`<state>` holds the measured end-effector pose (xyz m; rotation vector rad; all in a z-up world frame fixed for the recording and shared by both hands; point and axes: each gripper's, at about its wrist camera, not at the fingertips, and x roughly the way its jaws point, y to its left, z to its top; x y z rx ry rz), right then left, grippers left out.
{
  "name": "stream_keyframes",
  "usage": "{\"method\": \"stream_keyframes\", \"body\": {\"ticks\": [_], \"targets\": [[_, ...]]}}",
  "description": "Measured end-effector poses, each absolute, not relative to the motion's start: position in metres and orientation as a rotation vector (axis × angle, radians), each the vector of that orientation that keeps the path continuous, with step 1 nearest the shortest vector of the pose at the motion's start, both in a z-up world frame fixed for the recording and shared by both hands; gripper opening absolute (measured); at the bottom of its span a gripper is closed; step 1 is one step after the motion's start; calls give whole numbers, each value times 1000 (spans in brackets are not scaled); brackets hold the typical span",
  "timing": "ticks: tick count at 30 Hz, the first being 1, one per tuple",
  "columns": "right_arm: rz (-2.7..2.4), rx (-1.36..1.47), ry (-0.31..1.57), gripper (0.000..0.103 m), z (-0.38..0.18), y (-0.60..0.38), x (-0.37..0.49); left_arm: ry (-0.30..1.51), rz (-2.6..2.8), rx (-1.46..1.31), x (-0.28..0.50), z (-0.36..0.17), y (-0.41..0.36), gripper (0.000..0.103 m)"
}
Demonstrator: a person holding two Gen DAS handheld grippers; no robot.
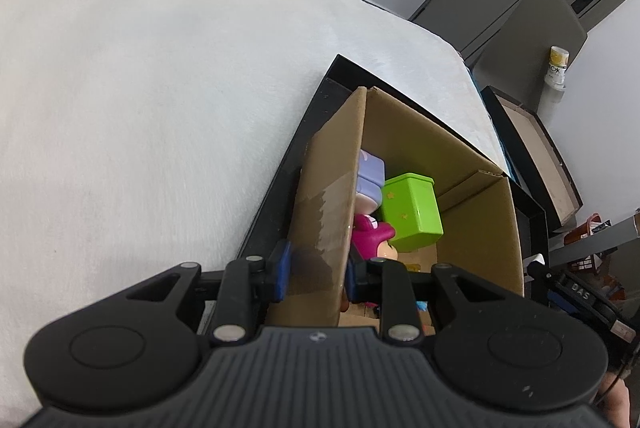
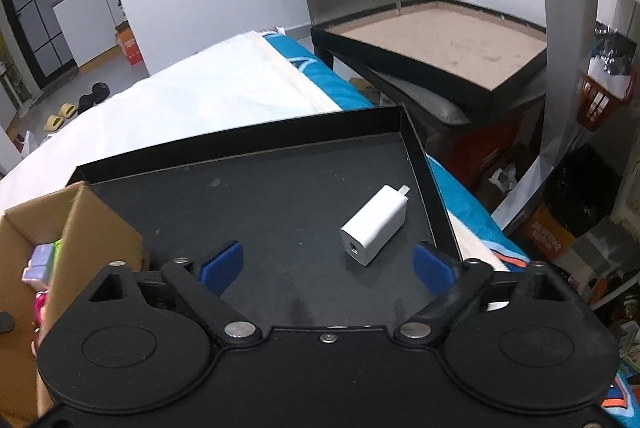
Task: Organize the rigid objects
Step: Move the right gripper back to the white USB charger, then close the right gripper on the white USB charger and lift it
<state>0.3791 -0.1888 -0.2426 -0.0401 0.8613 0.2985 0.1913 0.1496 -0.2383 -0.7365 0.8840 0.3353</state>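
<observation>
My left gripper (image 1: 316, 268) is shut on the left wall of the cardboard box (image 1: 332, 212), one blue pad on each side of it. Inside the box lie a green block (image 1: 412, 212), a lilac block (image 1: 370, 180) and a magenta toy (image 1: 372, 232). The box stands in a shallow black tray (image 1: 280, 188) on a white cloth. In the right wrist view a white charger plug (image 2: 374, 226) lies on the black tray (image 2: 260, 196). My right gripper (image 2: 328, 266) hangs open just above the tray, and the plug sits ahead between its blue pads, nearer the right one, untouched.
A second black tray with a brown floor (image 2: 440, 40) rests on a dark stool beyond the table edge. A blue patterned cloth (image 2: 316, 68) shows under the white one. An orange basket (image 2: 604, 104) and boxes crowd the floor at right. The white cloth (image 1: 140, 88) spreads left of the tray.
</observation>
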Motion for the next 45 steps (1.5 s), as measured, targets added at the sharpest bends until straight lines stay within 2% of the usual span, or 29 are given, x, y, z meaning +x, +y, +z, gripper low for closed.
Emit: {"method": "stream_keyframes", "body": {"ticks": [3,12,20,26,37,42,45], "targets": [[298,-27,885,68,-251,-190,386,887,339,-730,193,-239,149,26],[301,-5,915,46,-267,-184,402,890,340,-727,193,-240,149,26],[252,-7,925,47,-276,-183,412,890,333,-728,193,-239,149,26],[252,-10,913,56,-277,-178,414,892,326,-729,193,-240,150,26],[224,-51,864,56,-280,-172,422,891,325,-731,193,-241,150,26],[188,-96,859,34,-280,-172,423,893,327,-732,193,-241,149,26],[173,-93,882,31,-278,-174,423,894,327,-732,193,-241,149,26]]}}
